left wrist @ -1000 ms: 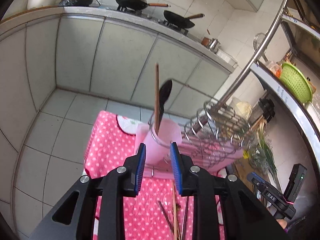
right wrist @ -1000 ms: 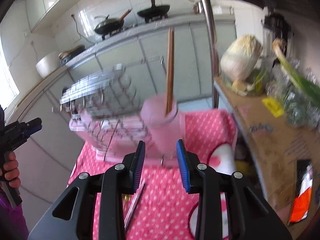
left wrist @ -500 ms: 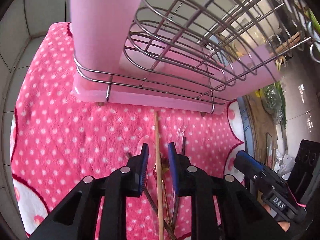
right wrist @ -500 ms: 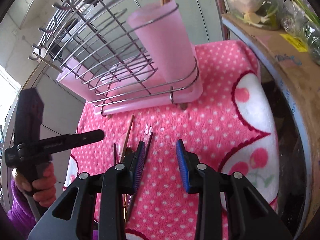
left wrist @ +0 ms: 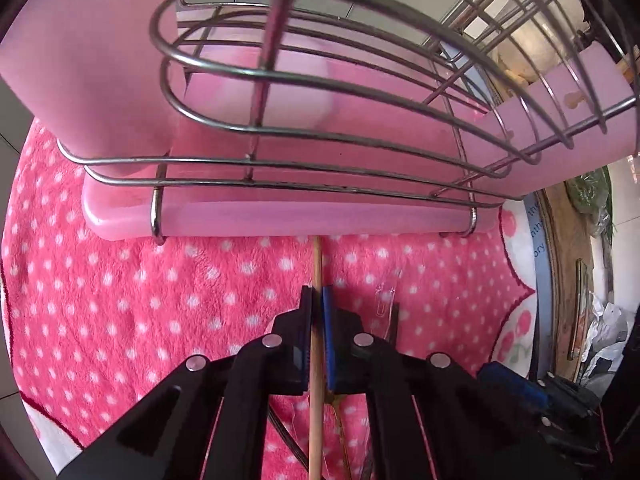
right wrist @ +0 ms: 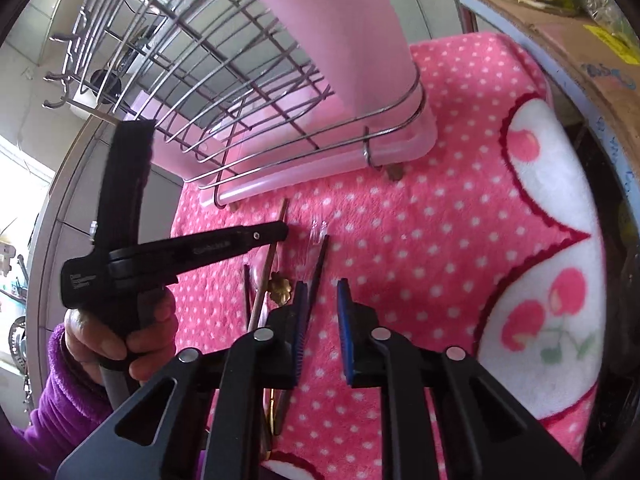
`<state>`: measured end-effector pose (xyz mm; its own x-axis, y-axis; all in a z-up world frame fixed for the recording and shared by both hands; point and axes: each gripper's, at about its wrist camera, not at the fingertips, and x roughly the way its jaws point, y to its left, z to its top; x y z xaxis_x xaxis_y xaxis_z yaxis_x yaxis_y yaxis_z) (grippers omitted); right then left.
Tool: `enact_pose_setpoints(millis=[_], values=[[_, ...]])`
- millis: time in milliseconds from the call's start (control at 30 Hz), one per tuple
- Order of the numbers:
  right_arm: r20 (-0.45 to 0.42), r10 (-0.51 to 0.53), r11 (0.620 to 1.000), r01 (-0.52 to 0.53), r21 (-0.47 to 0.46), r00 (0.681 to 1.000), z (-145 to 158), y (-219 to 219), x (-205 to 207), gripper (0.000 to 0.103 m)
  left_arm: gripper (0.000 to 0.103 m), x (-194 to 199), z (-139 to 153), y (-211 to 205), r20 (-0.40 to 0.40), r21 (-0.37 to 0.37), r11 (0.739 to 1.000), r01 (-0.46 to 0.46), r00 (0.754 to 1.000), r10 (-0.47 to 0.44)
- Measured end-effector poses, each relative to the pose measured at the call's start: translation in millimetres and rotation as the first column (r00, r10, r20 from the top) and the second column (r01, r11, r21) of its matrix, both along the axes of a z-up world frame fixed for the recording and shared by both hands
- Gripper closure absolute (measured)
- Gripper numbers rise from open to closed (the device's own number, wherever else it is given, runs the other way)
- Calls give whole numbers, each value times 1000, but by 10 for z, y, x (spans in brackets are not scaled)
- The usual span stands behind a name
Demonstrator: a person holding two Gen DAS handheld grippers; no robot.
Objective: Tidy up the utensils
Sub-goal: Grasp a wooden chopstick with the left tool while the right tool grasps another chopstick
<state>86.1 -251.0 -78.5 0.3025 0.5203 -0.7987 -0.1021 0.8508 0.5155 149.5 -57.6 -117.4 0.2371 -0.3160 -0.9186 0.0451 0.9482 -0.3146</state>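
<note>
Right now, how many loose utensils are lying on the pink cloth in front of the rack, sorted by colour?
light wooden chopstick: 1
dark chopsticks: 2
clear plastic utensil: 1
gold utensil: 1
Total: 5 in view

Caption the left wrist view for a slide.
Left claw shut on a wooden chopstick lying on the pink polka-dot cloth, just in front of the wire dish rack.

Bright daylight comes in from a window (right wrist: 24,168) at nine o'clock. Edges bend and go dark. The near rack (left wrist: 320,80) wires look blurry.
</note>
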Motion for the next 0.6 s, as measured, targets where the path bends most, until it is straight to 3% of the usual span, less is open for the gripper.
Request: enact_pose_setpoints(millis=[200,600], values=[[-77,40,999,-41,-16,996,-161,254,119,88,98,-185,214,369,47,-50,998,-39,998,41],[-129,7,981,-32,-193,992,-330,607,258,88,98,-369,236,854,66,-93,992,-82,994,88]])
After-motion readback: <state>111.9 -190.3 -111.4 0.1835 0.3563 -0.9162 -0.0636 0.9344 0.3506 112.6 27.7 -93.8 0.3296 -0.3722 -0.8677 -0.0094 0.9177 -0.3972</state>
